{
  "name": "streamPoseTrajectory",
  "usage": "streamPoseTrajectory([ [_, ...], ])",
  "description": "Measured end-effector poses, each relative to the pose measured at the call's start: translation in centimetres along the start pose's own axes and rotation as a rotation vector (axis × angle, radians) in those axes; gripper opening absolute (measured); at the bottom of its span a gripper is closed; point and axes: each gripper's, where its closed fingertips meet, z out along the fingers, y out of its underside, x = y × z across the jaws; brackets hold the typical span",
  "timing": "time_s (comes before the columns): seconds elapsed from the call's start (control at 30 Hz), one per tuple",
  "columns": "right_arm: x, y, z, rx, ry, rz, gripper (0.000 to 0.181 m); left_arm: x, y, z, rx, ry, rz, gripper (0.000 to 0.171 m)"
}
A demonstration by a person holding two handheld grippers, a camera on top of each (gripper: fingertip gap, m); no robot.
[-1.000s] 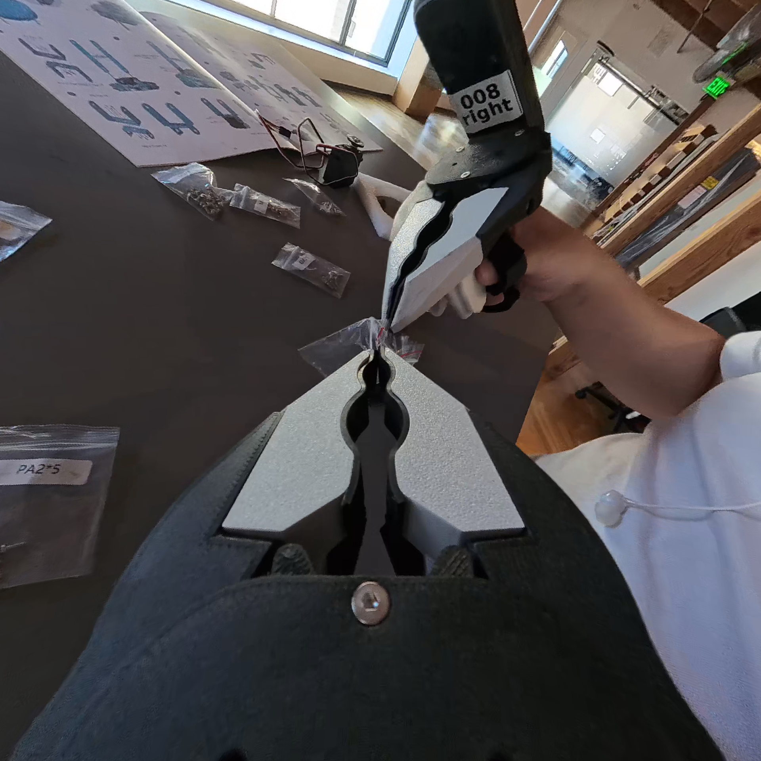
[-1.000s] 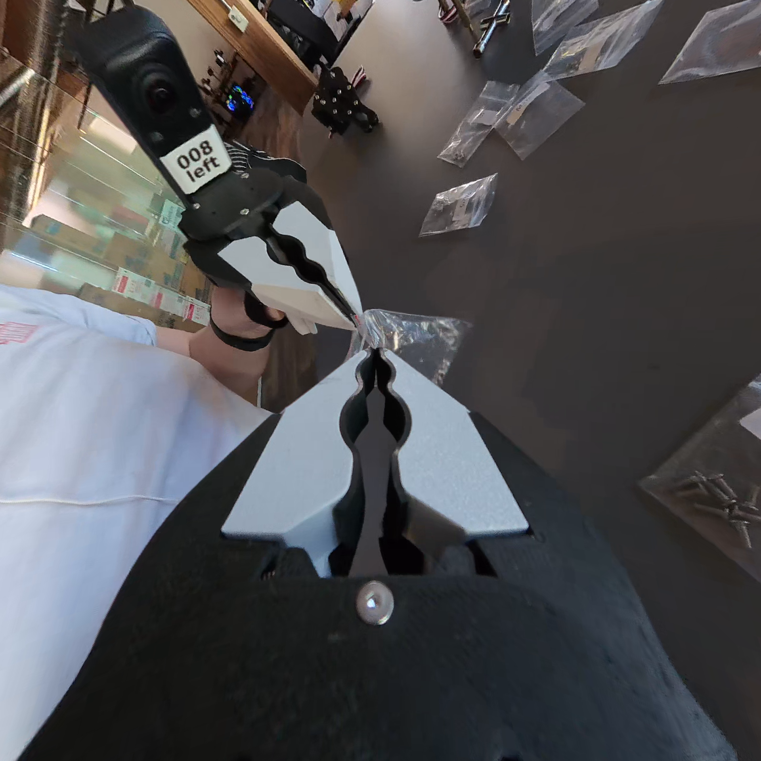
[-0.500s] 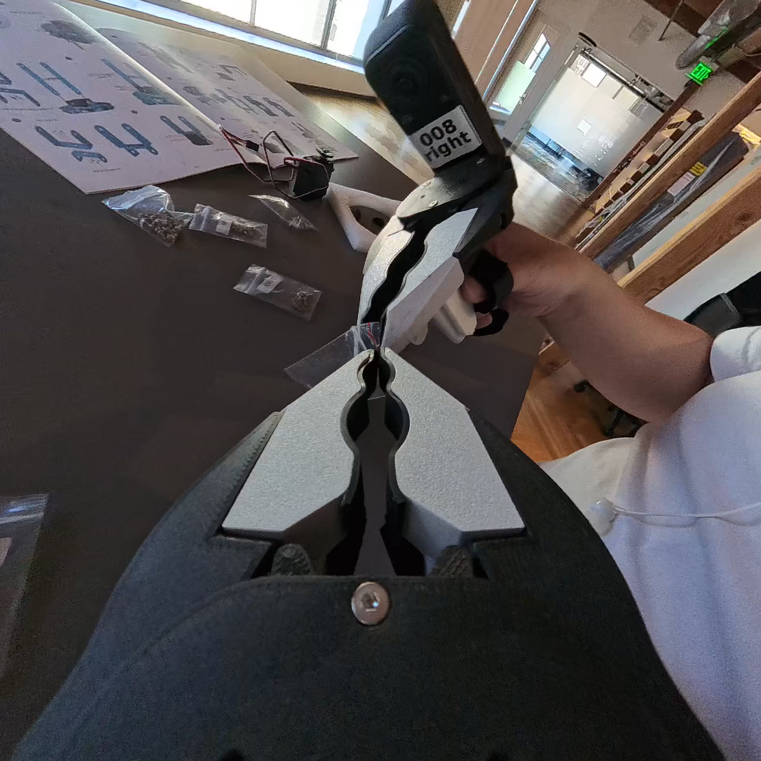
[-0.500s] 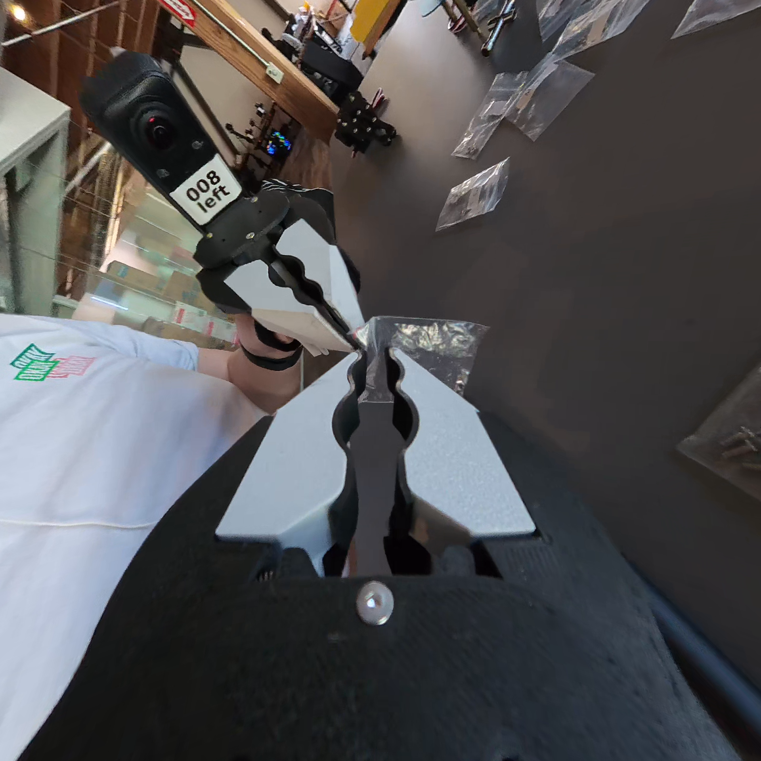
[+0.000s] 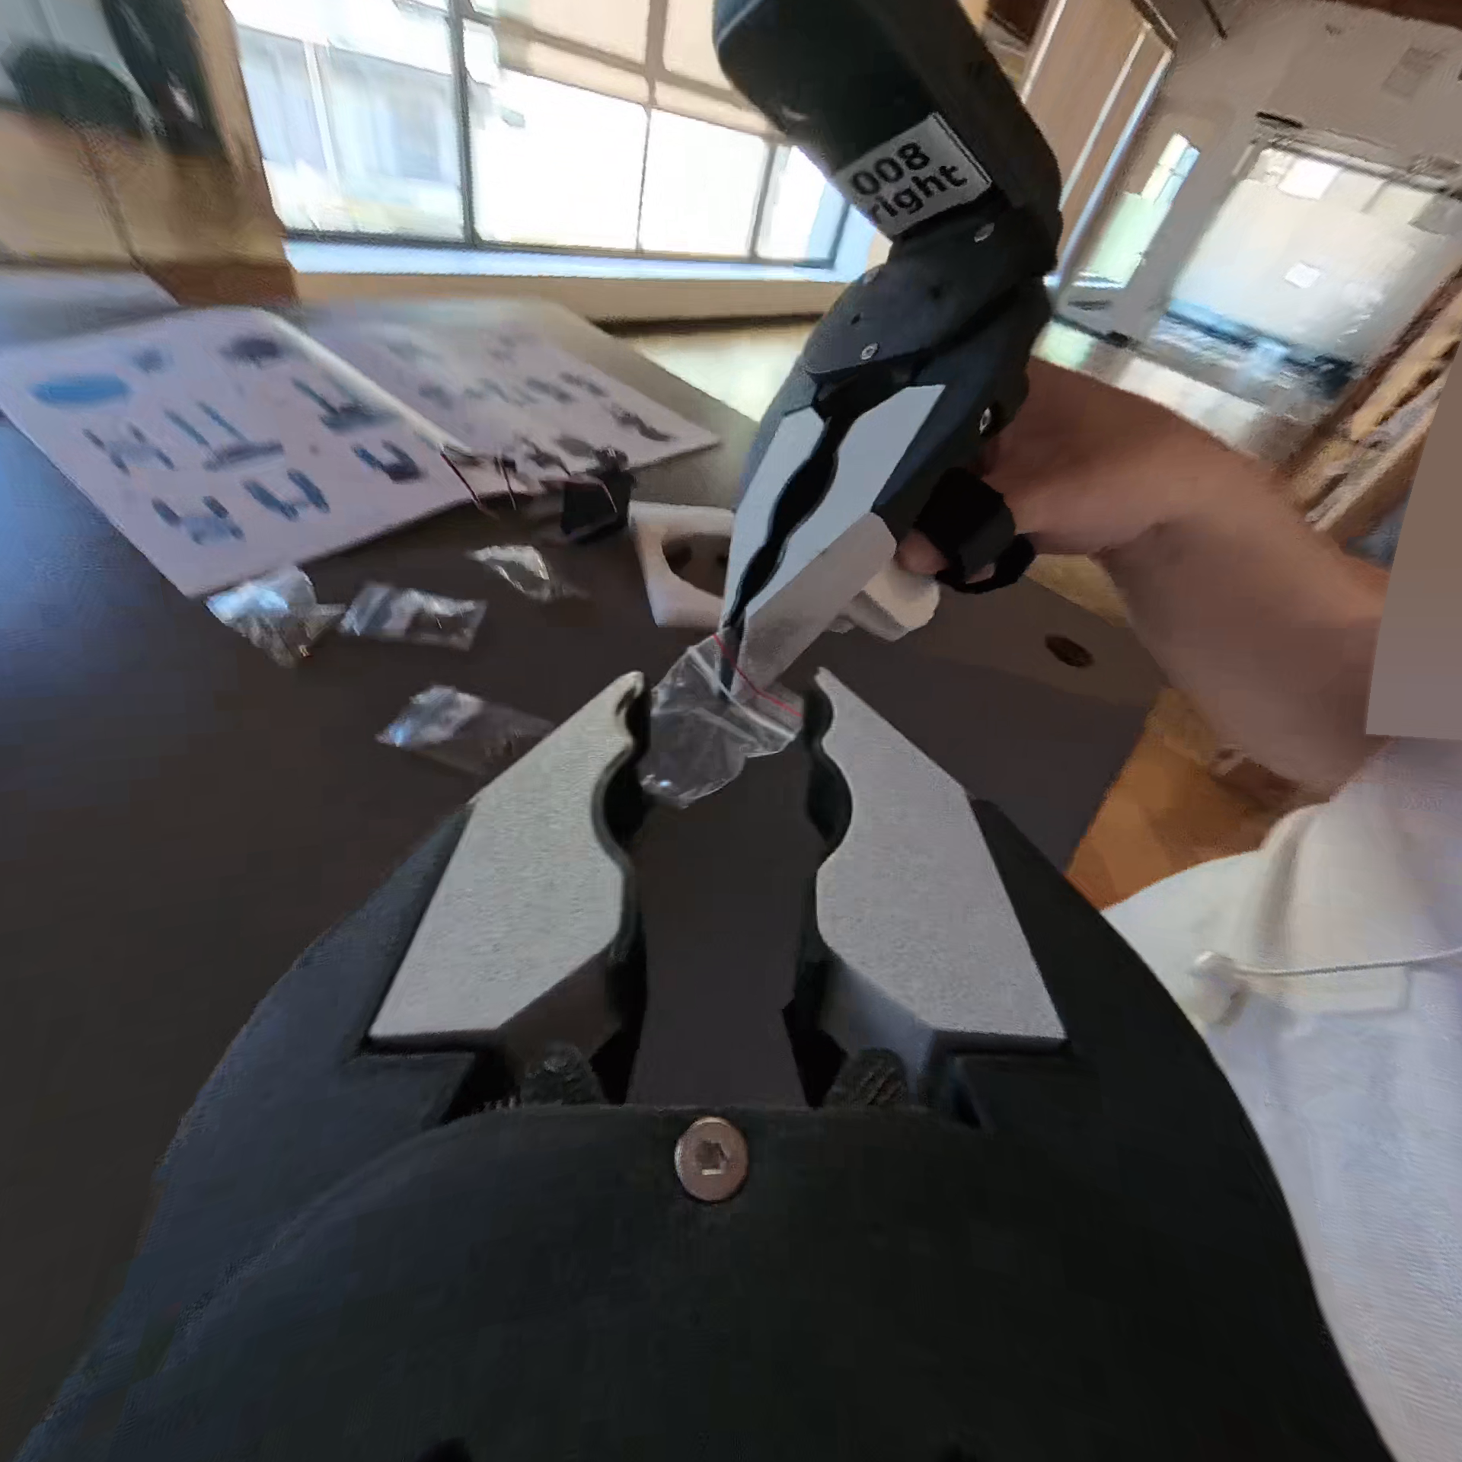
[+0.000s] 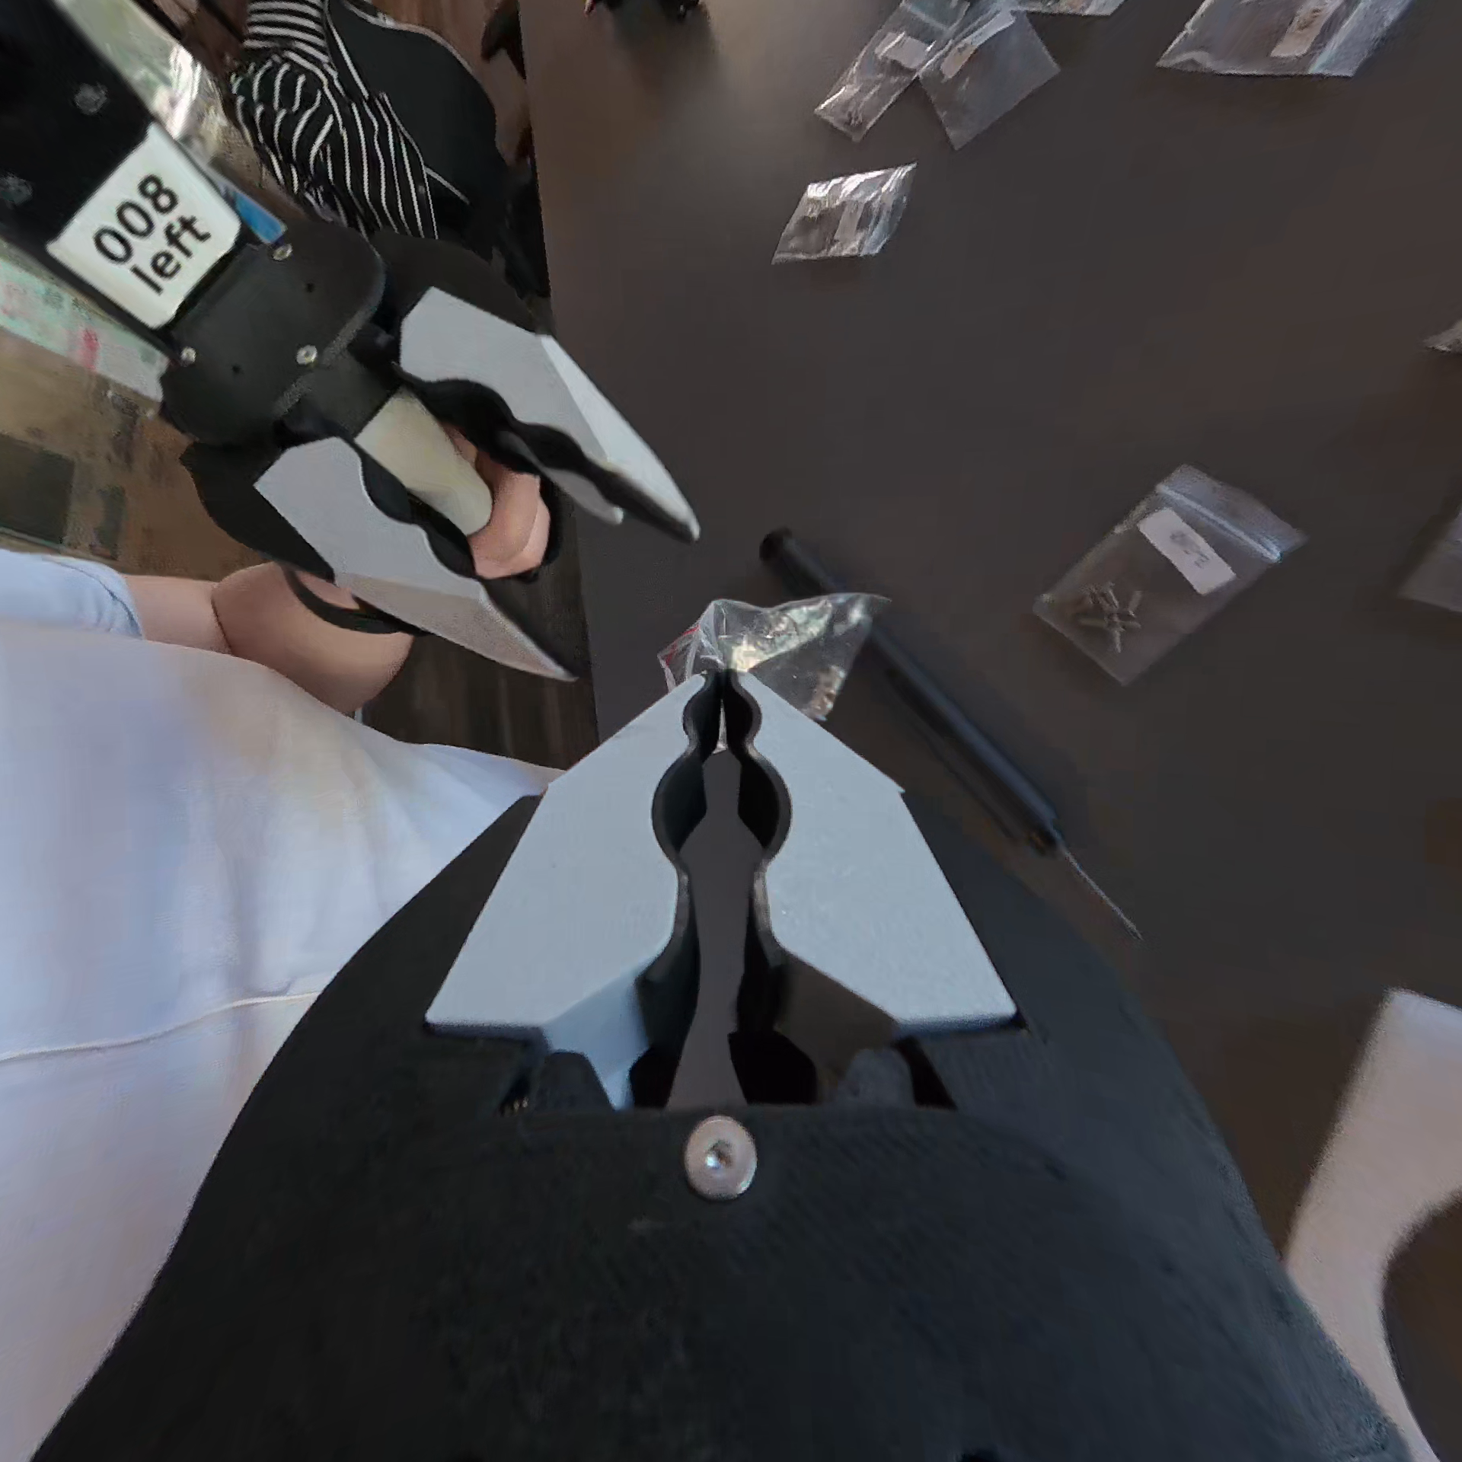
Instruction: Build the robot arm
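A small clear zip bag (image 5: pixel 708 740) with a red line at its mouth and small metal parts inside hangs above the dark table (image 5: pixel 198 831). My right gripper (image 5: pixel 732 672) is shut on the bag's top edge, and in its own view (image 6: pixel 721 682) the bag (image 6: pixel 791 633) sticks out past the closed tips. My left gripper (image 5: pixel 728 688) is open, its fingers on either side of the bag without gripping it. In the right wrist view the left gripper (image 6: pixel 629 601) stands apart, up and left of the bag.
Several clear bags of screws (image 5: pixel 411 617) (image 6: pixel 1163 570) lie on the table. A black screwdriver (image 6: pixel 910 696) lies under the held bag. A white plastic part (image 5: pixel 680 554), a servo with wires (image 5: pixel 589 506) and printed sheets (image 5: pixel 237 443) lie farther back. The table edge (image 6: pixel 570 554) is near the person. Less than 4 cm separates the two grippers' tips.
My left gripper has opened and let go of the bag, then drawn back from it. My right gripper stays shut on the bag and now holds it alone.
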Motion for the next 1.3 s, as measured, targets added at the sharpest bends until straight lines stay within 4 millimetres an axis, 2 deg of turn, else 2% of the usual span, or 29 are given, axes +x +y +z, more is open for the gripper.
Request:
streamPoseTrajectory([
  [0.07, -0.3, 0.8, -2.1, -0.015, -0.032, -0.005, 0.0, 1.9, -0.7, 1.5, 0.038, -0.043, 0.136, 0.059],
  [0.13, -0.6, 1.6, -4.2, -0.023, -0.068, -0.004, 0.0, 4.2, -0.4, 4.0, 0.022, -0.053, 0.259, 0.071],
  [0.2, -0.5, 2.7, -6.0, -0.047, -0.088, 0.0, 0.0, 5.4, 0.3, 6.9, -0.02, -0.1, 0.353, 0.079],
  [0.33, -0.1, 5.3, -9.3, -0.113, -0.141, 0.037, 0.0, 8.2, -0.3, 10.6, 0.022, -0.154, 0.495, 0.066],
  [0.43, 0.6, 6.8, -11.2, -0.151, -0.154, 0.047, 0.0, 9.3, -0.3, 12.5, -0.005, -0.201, 0.551, 0.063],
  [0.5, 1.0, 7.7, -12.1, -0.177, -0.161, 0.052, 0.0, 10.4, -0.8, 13.4, 0.016, -0.204, 0.567, 0.049],
  [0.6, 1.5, 8.6, -13.1, -0.184, -0.173, 0.051, 0.0, 10.8, -0.7, 14.7, -0.019, -0.218, 0.584, 0.045],
  [0.7, 2.6, 9.4, -13.8, -0.184, -0.148, 0.044, 0.0, 11.1, -0.6, 15.7, -0.034, -0.222, 0.599, 0.033],
  [0.83, 3.2, 9.8, -14.6, -0.165, -0.156, 0.05, 0.0, 11.4, -0.1, 16.7, -0.053, -0.214, 0.578, 0.039],
  [0.97, 3.9, 10.4, -15.1, -0.173, -0.149, 0.052, 0.0, 11.5, 0.1, 17.5, -0.051, -0.2, 0.546, 0.036],
  [1.1, 4.3, 10.1, -15.8, -0.136, -0.157, 0.058, 0.0, 11.7, -0.5, 17.6, -0.023, -0.196, 0.552, 0.026],
  [1.3, 4.6, 10.2, -15.6, -0.123, -0.187, 0.067, 0.0, 11.8, -0.6, 17.8, -0.007, -0.161, 0.483, 0.029],
])
